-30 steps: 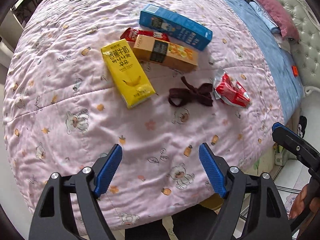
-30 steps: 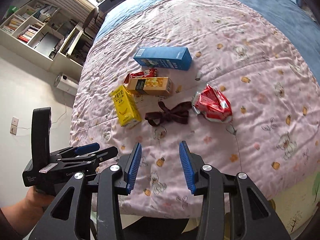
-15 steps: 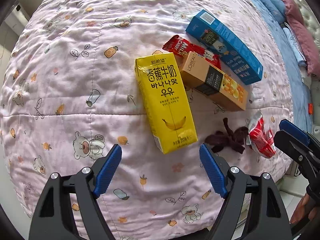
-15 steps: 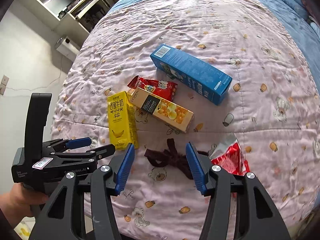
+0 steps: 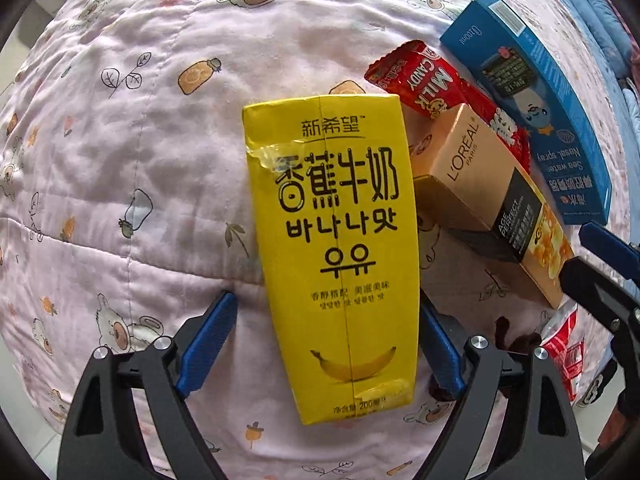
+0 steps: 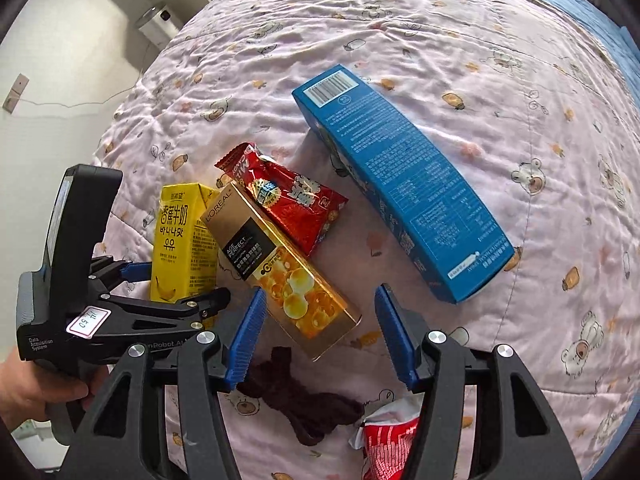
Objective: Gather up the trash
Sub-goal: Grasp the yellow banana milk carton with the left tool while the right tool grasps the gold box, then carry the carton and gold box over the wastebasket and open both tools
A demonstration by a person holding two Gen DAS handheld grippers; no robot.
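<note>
A yellow banana milk carton [image 5: 336, 248] lies flat on the pink quilt [image 5: 140, 160]. My left gripper [image 5: 324, 344] is open and straddles the carton's near end, its blue pads apart from the sides. The carton also shows in the right wrist view [image 6: 180, 240]. My right gripper [image 6: 320, 336] is open, just short of the near end of a gold L'Oreal box [image 6: 280, 272]. A red candy wrapper [image 6: 292, 204] lies partly under that box. A blue nasal spray box [image 6: 404, 184] lies further right.
A dark brown cloth strip [image 6: 304, 404] and a crumpled red and white wrapper [image 6: 392, 440] lie under my right gripper. The bed edge, a white wall and a white appliance [image 6: 156, 26] are at the far left.
Both grippers have moved forward and down toward the trash. The left one now straddles the yellow carton. The right one has passed over the brown strip to the gold box.
</note>
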